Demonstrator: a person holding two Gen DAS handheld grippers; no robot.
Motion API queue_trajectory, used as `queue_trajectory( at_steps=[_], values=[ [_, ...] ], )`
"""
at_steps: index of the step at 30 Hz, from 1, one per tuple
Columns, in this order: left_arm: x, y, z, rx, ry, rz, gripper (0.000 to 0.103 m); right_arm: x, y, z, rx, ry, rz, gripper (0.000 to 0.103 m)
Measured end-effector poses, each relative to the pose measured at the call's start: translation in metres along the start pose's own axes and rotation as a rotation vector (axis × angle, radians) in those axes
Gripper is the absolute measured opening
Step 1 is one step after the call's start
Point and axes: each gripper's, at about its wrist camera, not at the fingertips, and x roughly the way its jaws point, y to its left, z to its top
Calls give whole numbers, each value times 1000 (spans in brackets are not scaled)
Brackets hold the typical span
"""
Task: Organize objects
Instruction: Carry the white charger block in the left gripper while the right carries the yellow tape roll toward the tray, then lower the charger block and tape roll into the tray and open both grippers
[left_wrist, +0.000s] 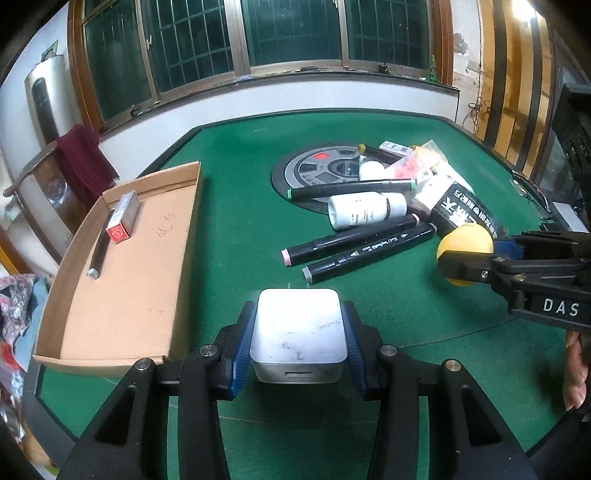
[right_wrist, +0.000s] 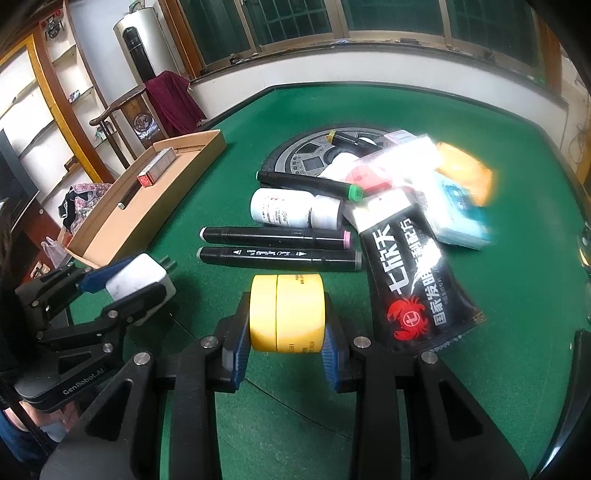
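Behind the right tongs (right_wrist: 287, 341) pinching yellow tape (right_wrist: 287, 312), packets blur; left tongs (left_wrist: 298, 338) pinch a charger (left_wrist: 298, 328).

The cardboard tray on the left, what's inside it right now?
The cardboard tray holds a small silver box with a red end and a dark pen-like stick beside it. The rest of its floor shows bare; the near wall hides only a thin strip.

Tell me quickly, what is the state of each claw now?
Left claw: closed on the white charger.
Right claw: closed on the yellow tape roll.
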Motion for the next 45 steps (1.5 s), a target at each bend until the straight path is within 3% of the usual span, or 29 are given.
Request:
queue_trajectory(
  at_steps=[17,27,37,45],
  values=[
    [-25,9,1,-10,-62,23,39,-4,19,1,-23,-19,4,30],
    [-38,46,4,-95,-90,20,39,2,41,11,-44,0,47,30],
    [-30,120,9,-250,-86,22,39,10,94,60,-135,7,96,30],
    [4,166,36,-327,-29,-16,39,49,143,119,-167,35,133,30]
  ],
)
